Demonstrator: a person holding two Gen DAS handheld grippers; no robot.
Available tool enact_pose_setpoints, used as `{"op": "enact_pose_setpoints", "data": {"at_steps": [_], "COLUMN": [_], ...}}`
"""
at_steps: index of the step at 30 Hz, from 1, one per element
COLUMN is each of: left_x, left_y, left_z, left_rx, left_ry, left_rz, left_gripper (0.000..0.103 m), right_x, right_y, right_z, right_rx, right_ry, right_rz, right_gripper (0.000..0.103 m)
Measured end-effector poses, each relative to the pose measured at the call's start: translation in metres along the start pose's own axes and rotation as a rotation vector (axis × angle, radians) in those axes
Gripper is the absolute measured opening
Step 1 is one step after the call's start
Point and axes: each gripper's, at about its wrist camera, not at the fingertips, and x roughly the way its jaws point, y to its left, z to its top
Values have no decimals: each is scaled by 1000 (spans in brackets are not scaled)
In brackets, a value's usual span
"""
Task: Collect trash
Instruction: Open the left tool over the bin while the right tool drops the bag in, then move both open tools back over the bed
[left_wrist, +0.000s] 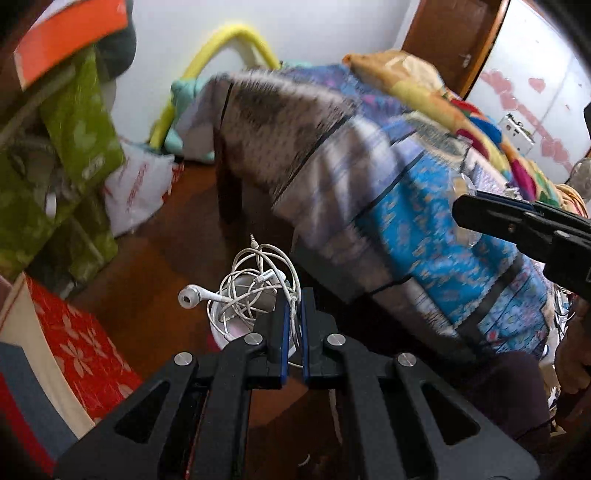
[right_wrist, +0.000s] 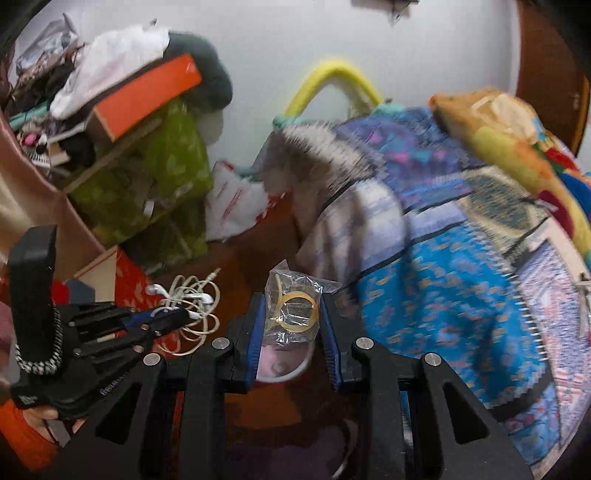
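A dark brown wooden floor (left_wrist: 159, 266) carries a white bin (right_wrist: 291, 371), a red flower-patterned box (left_wrist: 85, 350) and a white plastic bag (left_wrist: 136, 188). Beside it, the bed (right_wrist: 480, 314) bears a blue patterned quilt and a yellow-orange pillow (right_wrist: 491, 125).

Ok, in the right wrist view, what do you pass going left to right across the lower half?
Left gripper → tangled white earphones → clear plastic bag between the right gripper's fingers → blue patterned bedding.

White earphones (left_wrist: 251, 284), blue patterned bedspread (left_wrist: 424, 229), green leaf-print bag (left_wrist: 74, 147), orange box (right_wrist: 147, 92).
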Motion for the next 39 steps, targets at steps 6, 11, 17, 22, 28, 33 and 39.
{"op": "enact_pose_setpoints", "data": {"at_steps": [6,11,17,22,28,33,39], "left_x": [47,85,131,151,144,127,100], "left_y": [26,37,43,49,56,55,52], "left_z": [-20,-33,-38,-32,-20,-14,-9], "left_rx": [-72,-88,-97,-111,-161,-133,-115], "left_ry": [93,176,275,300,244,202,165], "left_rz": [-10,-5,1,1,-8,37,71], "left_gripper": [4,4,4,4,35,40,40], "right_x": [49,86,131,159,167,160,148], "right_y": [10,13,14,14,16,12,6], "right_z": [-5,-9,-10,-9,-1,1,1], "right_rx": [4,9,-15,-26,-54,-50,-17], "right_ry": [109,201,299,358,377,339,323], "right_rz": [45,85,99,110,144,115,103], "right_gripper": [27,27,27,27,41,51,51]}}
